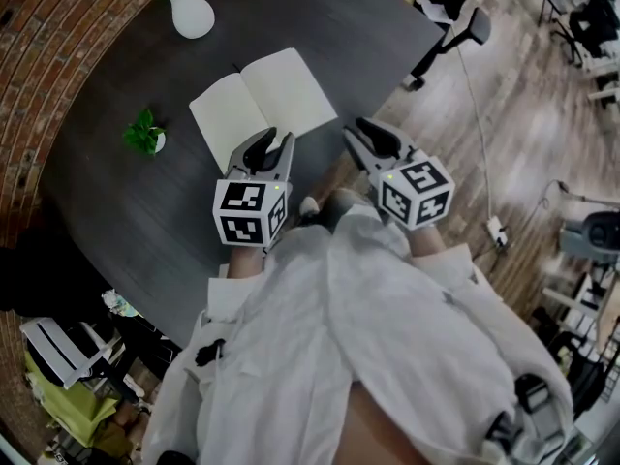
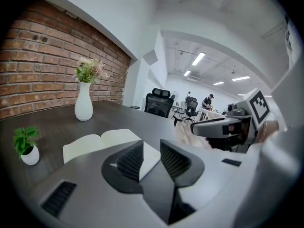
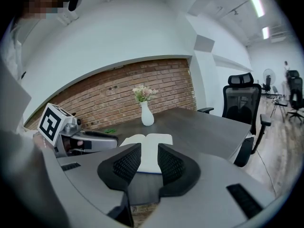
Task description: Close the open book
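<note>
An open book [image 1: 262,103] with blank white pages lies flat on the dark table [image 1: 373,37]. My left gripper [image 1: 273,143] hovers just short of the book's near edge, jaws open with nothing between them. In the left gripper view the book [image 2: 95,143] lies just beyond the left gripper [image 2: 151,156]. My right gripper [image 1: 363,130] is to the book's right, by the table's edge, also open and empty. The right gripper view shows the book [image 3: 151,139] ahead of the right gripper [image 3: 149,163], and the left gripper [image 3: 76,137] beside it.
A white vase [image 1: 191,13] with flowers stands at the far side of the table, and a small potted plant [image 1: 145,136] sits left of the book. A brick wall [image 2: 42,65] runs along the table. Office chairs [image 3: 241,101] stand off its right edge.
</note>
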`<control>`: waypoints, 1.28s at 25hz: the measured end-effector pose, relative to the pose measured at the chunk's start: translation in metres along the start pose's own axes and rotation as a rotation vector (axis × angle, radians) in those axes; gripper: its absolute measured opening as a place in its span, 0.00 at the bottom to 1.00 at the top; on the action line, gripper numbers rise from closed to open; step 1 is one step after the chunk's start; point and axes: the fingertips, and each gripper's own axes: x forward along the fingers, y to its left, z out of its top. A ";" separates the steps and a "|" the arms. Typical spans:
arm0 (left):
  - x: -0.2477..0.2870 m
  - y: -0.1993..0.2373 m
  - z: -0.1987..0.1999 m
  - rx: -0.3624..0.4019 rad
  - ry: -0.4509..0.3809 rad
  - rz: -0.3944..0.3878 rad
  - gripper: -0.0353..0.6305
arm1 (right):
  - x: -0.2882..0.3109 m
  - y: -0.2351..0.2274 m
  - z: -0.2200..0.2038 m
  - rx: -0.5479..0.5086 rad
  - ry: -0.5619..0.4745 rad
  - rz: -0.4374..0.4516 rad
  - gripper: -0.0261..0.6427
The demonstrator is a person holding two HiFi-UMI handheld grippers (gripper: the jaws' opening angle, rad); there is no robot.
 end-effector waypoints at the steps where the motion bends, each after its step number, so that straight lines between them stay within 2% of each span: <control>1: 0.000 0.000 -0.001 -0.003 0.000 0.003 0.19 | 0.002 0.001 0.000 -0.004 0.009 0.009 0.19; 12: 0.001 0.007 -0.008 -0.046 0.019 0.086 0.19 | 0.015 -0.002 -0.003 -0.023 0.067 0.100 0.19; 16: 0.003 0.006 -0.008 -0.004 0.040 0.113 0.19 | 0.016 -0.006 -0.002 -0.031 0.081 0.120 0.19; 19: 0.008 -0.001 -0.006 0.013 0.044 0.107 0.19 | 0.015 -0.009 -0.005 -0.037 0.099 0.136 0.19; 28: 0.014 0.001 -0.012 -0.022 0.062 0.104 0.24 | 0.020 -0.013 -0.011 -0.037 0.134 0.171 0.19; 32: 0.020 -0.001 -0.017 0.012 0.101 0.109 0.27 | 0.023 -0.017 -0.014 -0.021 0.147 0.178 0.19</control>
